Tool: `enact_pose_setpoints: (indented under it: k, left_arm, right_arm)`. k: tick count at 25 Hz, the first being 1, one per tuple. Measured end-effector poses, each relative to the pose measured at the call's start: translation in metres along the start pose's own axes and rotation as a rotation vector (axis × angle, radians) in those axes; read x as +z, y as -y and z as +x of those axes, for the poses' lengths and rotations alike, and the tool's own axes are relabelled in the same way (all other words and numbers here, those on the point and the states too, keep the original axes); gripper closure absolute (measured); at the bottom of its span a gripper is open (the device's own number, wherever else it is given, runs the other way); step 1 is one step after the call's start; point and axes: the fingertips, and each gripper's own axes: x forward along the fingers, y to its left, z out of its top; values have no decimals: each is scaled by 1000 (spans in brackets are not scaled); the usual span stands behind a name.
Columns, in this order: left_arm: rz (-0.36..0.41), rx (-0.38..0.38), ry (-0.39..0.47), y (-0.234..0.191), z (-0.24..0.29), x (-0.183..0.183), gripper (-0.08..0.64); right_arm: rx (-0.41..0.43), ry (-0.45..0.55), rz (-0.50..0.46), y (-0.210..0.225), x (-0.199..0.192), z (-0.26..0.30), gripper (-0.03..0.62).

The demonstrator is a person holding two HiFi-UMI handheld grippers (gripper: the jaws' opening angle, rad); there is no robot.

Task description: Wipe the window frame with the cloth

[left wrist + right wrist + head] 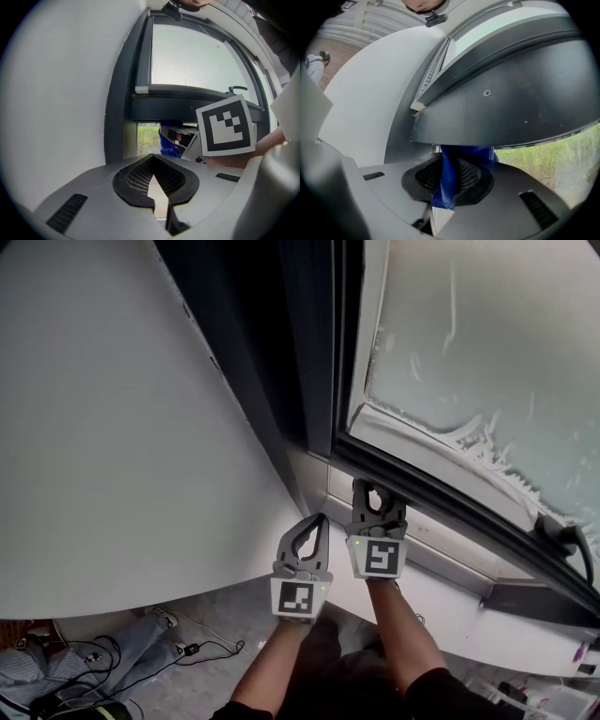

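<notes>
Right gripper [452,163]: we see its jaws clamped on the blue cloth [446,183], with the tips tucked under the dark window frame [511,103].
Cloth: a narrow fold runs up between the jaws and meets the frame's underside.
Left gripper [152,157]: we find its jaws closed together with nothing between them; it sits just beside the right one.
Surroundings: a frosted pane [487,343] lies above the frame, a white wall [112,427] on our left, and a white sill [441,554] below.
</notes>
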Motion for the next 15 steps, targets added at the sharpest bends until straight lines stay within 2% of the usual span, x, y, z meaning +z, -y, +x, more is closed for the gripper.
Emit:
enact_pose_setpoints:
  k: [15]
  left_arm:
    - [-11,15,-6,-16,-3,-10,555]
  right_arm:
    - [116,-8,53,-31,-7,31,555]
